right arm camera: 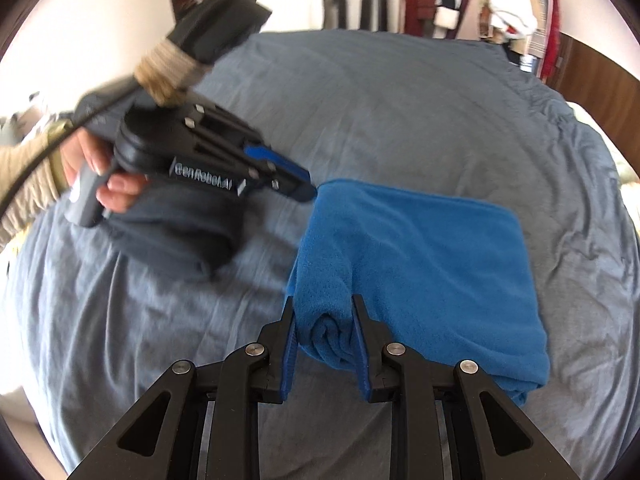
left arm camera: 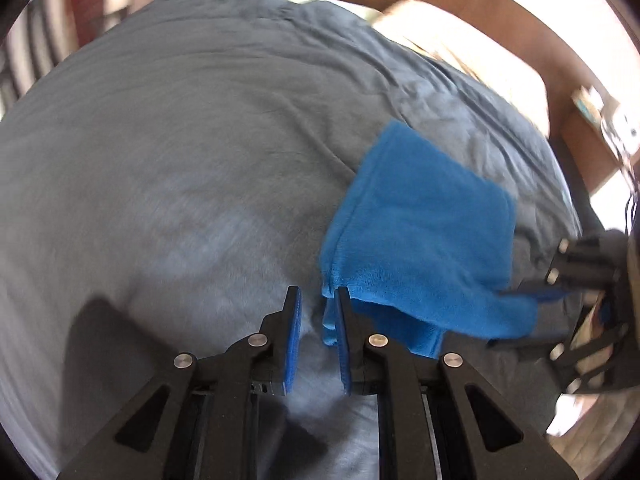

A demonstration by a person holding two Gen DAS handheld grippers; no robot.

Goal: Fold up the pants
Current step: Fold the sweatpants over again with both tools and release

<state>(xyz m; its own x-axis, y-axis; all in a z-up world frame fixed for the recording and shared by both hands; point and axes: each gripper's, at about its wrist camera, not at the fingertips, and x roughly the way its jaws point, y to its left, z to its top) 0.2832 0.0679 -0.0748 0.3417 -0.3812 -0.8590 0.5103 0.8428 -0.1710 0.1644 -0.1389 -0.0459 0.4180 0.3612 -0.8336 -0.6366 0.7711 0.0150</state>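
The blue fleece pants (right arm camera: 424, 264) lie folded in a thick rectangle on the grey bed cover (right arm camera: 400, 100). My right gripper (right arm camera: 324, 304) is closed on a rolled fold at the pants' near left corner, with cloth bunched between the pads. In the left wrist view the pants (left arm camera: 420, 232) lie to the right of my left gripper (left arm camera: 318, 294). Its jaws stand a little apart with only bed cover between them; the pants' corner hangs just outside the right finger. The left gripper also shows in the right wrist view (right arm camera: 304, 188), held beside the pants' far left corner.
The grey bed cover (left arm camera: 180, 140) spreads wide around the pants. A wooden headboard or wall panel (left arm camera: 500, 20) curves behind the bed. Hanging clothes (right arm camera: 500, 8) stand at the far side. The right gripper's body (left arm camera: 584, 276) shows at the right edge.
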